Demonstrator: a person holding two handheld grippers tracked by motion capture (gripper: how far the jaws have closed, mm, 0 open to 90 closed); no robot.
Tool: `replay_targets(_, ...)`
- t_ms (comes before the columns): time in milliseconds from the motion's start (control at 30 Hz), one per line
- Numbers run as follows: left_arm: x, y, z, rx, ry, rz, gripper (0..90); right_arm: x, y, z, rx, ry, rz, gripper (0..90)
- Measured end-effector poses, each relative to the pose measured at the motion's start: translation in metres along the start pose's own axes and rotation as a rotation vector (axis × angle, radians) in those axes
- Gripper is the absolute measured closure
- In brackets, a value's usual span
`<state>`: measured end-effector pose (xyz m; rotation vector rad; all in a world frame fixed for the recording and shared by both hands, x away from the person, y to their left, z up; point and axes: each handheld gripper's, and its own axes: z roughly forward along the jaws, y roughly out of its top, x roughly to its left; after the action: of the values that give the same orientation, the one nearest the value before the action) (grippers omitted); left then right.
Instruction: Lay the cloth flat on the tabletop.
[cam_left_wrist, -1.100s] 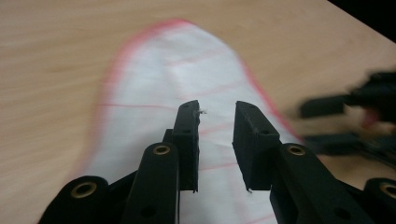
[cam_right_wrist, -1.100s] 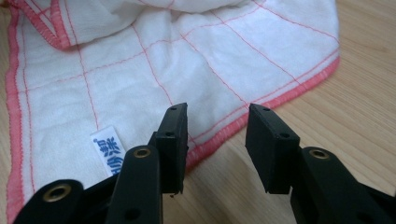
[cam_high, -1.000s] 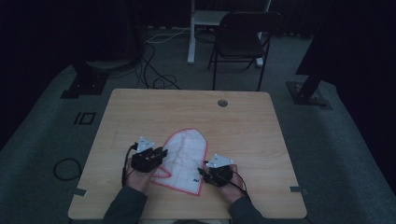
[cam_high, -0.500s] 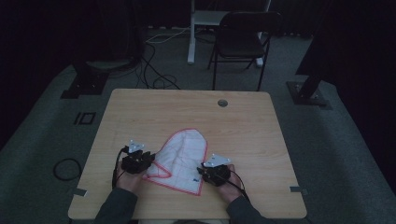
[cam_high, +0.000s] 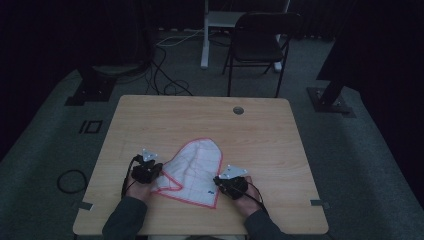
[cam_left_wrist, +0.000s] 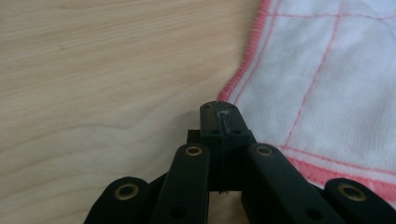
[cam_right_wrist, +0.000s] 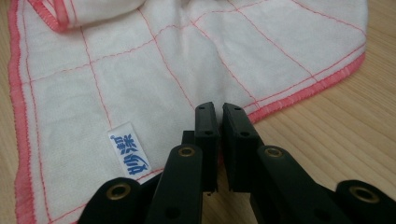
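Note:
A white cloth (cam_high: 196, 167) with a pink hem and thin pink grid lines lies partly folded on the near middle of the wooden table (cam_high: 200, 117). At the cloth's left side, my left gripper (cam_high: 148, 170) has its jaws together, and the cloth's hemmed corner (cam_left_wrist: 243, 79) meets their tip (cam_left_wrist: 220, 111). My right gripper (cam_high: 231, 183) sits at the cloth's near right edge. Its jaws (cam_right_wrist: 219, 116) are almost together over the pink hem (cam_right_wrist: 299, 95), with a sliver of pink between them. A small white label with blue print (cam_right_wrist: 128, 149) lies left of these jaws.
A round cable hole (cam_high: 238, 110) sits in the table's far side. Behind the table stand a dark folding chair (cam_high: 262, 42) and a white desk leg (cam_high: 205, 40). Cables (cam_high: 165, 75) lie on the grey floor, and stand bases (cam_high: 330, 100) flank the table.
My left gripper has shifted a little left and toward the person, drawing the cloth's left corner with it. The right gripper has hardly moved.

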<state>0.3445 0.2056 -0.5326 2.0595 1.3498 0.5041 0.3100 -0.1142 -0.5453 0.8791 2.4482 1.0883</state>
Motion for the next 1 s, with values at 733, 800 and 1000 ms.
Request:
replay_targets(733,0.04,0.017,0.014,0.022,0.204,0.055,89.7,-0.034,-0.011,-0.016,0.044,-0.069,0.073,85.8)
replay_targets(800,0.041,0.017,0.015,0.022,0.207,0.054,88.9,-0.037,-0.012,-0.017,0.045,-0.074,0.075,85.8)
replay_targets(1000,0.03,0.018,0.009,-0.022,0.223,0.017,82.2,-0.039,-0.012,-0.019,0.058,-0.118,0.067,85.8)
